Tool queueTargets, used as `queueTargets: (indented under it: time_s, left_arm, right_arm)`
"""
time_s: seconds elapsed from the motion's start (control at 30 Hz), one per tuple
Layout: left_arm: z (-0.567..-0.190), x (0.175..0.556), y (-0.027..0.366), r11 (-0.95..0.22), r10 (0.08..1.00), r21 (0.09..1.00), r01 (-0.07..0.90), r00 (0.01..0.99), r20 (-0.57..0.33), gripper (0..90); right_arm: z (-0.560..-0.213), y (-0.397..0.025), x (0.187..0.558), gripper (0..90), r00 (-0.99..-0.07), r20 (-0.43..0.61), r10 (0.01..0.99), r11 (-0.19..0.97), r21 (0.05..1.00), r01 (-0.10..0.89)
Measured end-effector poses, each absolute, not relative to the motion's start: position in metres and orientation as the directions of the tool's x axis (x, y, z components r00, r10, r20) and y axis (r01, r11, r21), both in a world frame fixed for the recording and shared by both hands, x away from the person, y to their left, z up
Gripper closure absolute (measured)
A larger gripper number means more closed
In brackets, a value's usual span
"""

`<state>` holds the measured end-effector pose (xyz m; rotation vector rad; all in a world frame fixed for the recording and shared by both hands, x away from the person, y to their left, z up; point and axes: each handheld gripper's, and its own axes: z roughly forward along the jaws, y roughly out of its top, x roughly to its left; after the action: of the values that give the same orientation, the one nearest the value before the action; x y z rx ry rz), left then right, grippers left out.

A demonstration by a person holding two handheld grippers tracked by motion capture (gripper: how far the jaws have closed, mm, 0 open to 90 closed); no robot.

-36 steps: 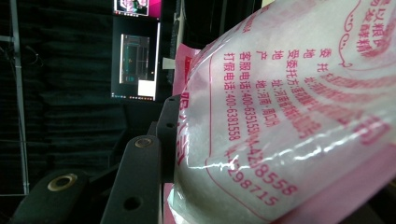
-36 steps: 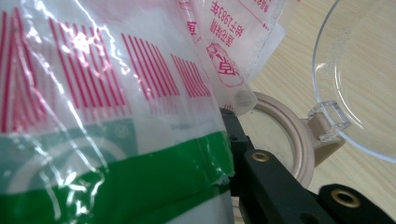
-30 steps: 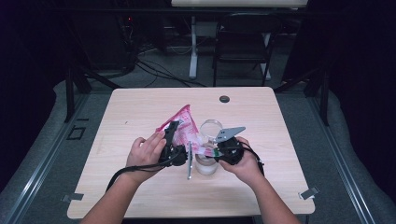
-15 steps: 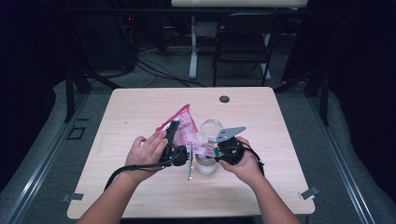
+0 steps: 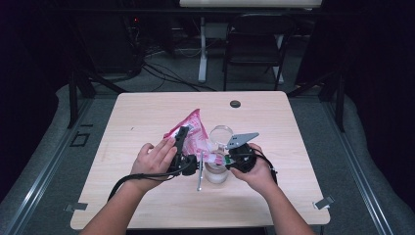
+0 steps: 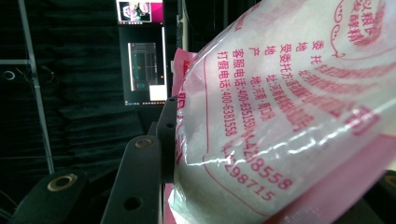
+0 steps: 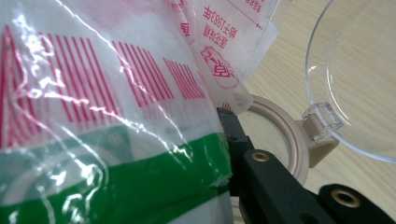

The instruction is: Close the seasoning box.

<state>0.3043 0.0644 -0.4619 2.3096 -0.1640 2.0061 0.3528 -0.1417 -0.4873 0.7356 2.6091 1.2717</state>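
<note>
pink bag between both claws, over jar

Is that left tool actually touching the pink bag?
Touching. In the left gripper view, the bag lies pressed against the black jaw of the left tool, with no gap between them.

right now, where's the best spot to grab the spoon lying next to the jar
Take the spoon mid-handle, claw coming straight down with jaws across its width. It lies flat on the table, long and thin, close beside the jar, so approach from the side away from the jar.
</note>
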Motion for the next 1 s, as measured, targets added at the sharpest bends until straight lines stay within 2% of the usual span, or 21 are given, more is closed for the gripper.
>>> queueTargets:
  time_s: [0.43, 1.0]
  left_arm:
    - [-0.4625, 0.3048, 0.0635, -0.991, -0.025, -0.005, -0.133, 0.152, 0.988, 64.4]
    - [-0.4596, 0.305, 0.0642, -0.99, -0.068, -0.046, -0.137, 0.16, 0.985, 65.0]
  right_arm:
    - [-0.4877, -0.1435, 0.3539, 90.0, -0.865, 0.08, 0.496, 0.518, 0.772, 0.368]
    - [-0.487, -0.1428, 0.3532, 90.0, -0.866, 0.077, 0.493, 0.52, 0.772, 0.365]
